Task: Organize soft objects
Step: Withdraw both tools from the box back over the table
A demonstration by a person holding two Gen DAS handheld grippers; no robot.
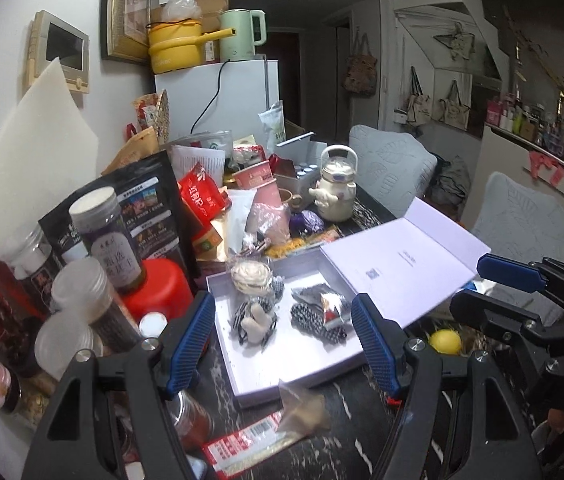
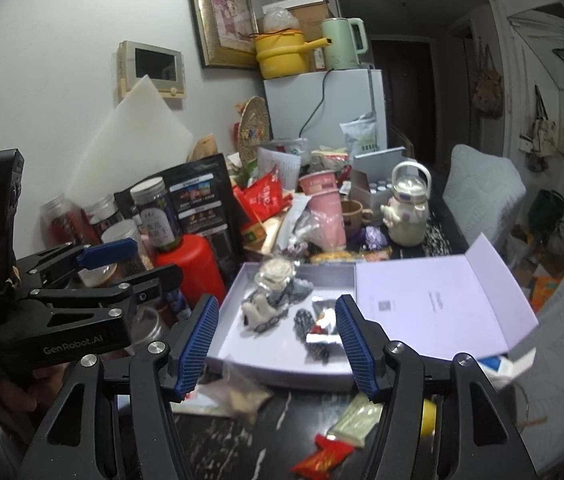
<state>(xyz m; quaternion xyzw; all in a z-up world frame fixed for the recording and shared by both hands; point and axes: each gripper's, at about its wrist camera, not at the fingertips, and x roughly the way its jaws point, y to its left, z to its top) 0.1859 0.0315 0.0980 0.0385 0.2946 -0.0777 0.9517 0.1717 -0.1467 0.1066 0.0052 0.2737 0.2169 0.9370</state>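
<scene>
**Both hands free above the open box**

Judging by the layout, the next soft piece should be picked from the cluttered worktop (image 1: 334, 432) and set down in bare floor of the white box (image 1: 282, 364), clear of what already lies there. The left hand-held gripper (image 1: 282, 340) and right hand-held gripper (image 2: 277, 344) both hang released, nothing between their blue pads. Inside the box lie a bagged cream-and-checked plush doll (image 1: 253, 300) and a checked fabric piece (image 1: 314, 322) just beside it, limp and easily crushed.

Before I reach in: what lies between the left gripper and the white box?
Little: in the left wrist view the left gripper hangs over the white box itself; a clear packet and red wrapper lie just before its near rim.
</scene>
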